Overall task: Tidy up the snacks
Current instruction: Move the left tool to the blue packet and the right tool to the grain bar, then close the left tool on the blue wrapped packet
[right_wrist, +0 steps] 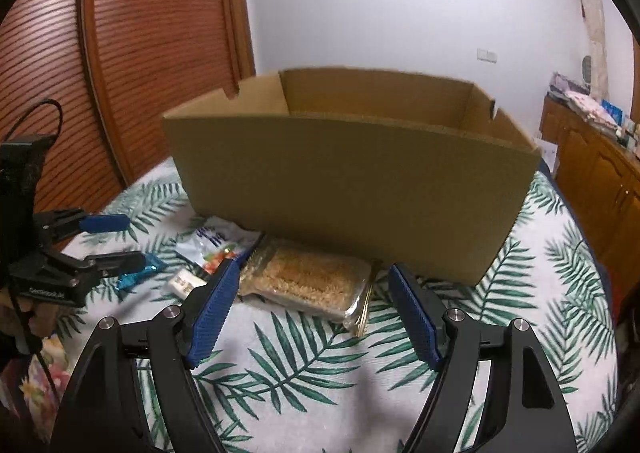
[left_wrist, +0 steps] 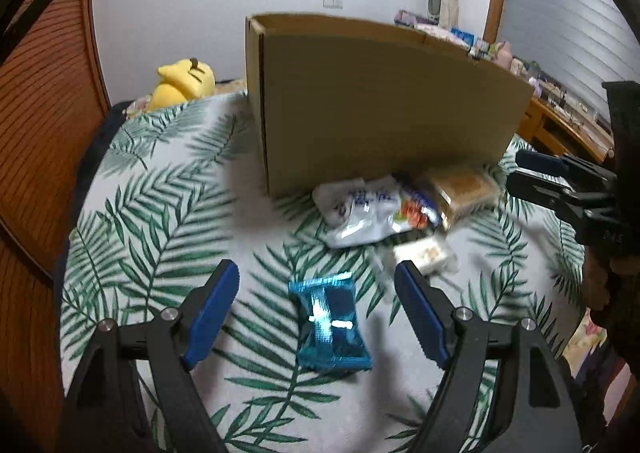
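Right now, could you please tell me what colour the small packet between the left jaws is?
Shiny blue packet, clearest in the left wrist view.

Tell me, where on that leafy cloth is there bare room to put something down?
Bare leaf-print cloth lies left of the brown cardboard box, and nearer than the clear tray of crumbly bars. Crowded: the box's foot, around the white printed bag and shiny blue packet.

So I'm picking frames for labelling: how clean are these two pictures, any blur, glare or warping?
Left wrist view: motion blur smears the snack pile and the cardboard box; glare whitens the middle of the blue packet; the box's straight edges bow from the fisheye. Right wrist view: sharper, the noodle pack reads clearly, light is dim and even, and the corners are black.
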`<action>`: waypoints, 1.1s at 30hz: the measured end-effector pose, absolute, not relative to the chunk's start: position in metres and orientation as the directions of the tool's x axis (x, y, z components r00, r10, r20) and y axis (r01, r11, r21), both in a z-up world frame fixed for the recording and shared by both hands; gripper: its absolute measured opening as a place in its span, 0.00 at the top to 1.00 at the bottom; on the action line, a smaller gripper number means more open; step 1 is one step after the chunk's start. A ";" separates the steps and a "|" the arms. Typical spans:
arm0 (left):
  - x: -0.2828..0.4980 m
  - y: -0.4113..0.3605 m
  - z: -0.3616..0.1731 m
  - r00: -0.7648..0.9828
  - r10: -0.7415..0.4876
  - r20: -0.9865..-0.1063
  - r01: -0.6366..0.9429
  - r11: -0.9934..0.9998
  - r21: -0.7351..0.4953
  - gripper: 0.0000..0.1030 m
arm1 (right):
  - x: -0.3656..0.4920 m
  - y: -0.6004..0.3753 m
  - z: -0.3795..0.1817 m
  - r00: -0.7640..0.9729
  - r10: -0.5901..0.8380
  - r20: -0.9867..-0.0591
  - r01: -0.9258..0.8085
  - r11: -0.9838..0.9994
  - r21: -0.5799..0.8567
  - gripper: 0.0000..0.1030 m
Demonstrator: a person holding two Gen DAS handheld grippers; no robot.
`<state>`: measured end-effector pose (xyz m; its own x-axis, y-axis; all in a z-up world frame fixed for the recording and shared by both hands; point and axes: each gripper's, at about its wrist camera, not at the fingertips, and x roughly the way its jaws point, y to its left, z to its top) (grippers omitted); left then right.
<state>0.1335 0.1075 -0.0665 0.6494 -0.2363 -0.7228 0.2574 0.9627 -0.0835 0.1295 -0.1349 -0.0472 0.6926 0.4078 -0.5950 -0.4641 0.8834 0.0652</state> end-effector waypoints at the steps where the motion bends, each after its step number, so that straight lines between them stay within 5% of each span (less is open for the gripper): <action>1: 0.133 0.107 -0.069 0.643 -0.231 -0.730 0.256 0.963 -0.080 0.22 | 0.131 -0.133 -0.050 0.688 0.404 -0.603 -0.464 0.884 0.062 0.24; 15: 0.134 0.097 -0.083 0.597 -0.161 -0.786 0.254 0.967 -0.005 0.21 | 0.139 -0.125 -0.066 0.647 0.386 -0.657 -0.481 0.876 0.041 0.24; 19: 0.137 0.094 -0.087 0.569 -0.142 -0.810 0.244 0.970 0.002 0.01 | 0.140 -0.123 -0.066 0.650 0.378 -0.659 -0.474 0.880 0.037 0.24; 33: 0.135 0.103 -0.087 0.566 -0.130 -0.814 0.221 0.975 -0.002 0.00 | 0.143 -0.117 -0.069 0.641 0.368 -0.674 -0.475 0.879 0.028 0.24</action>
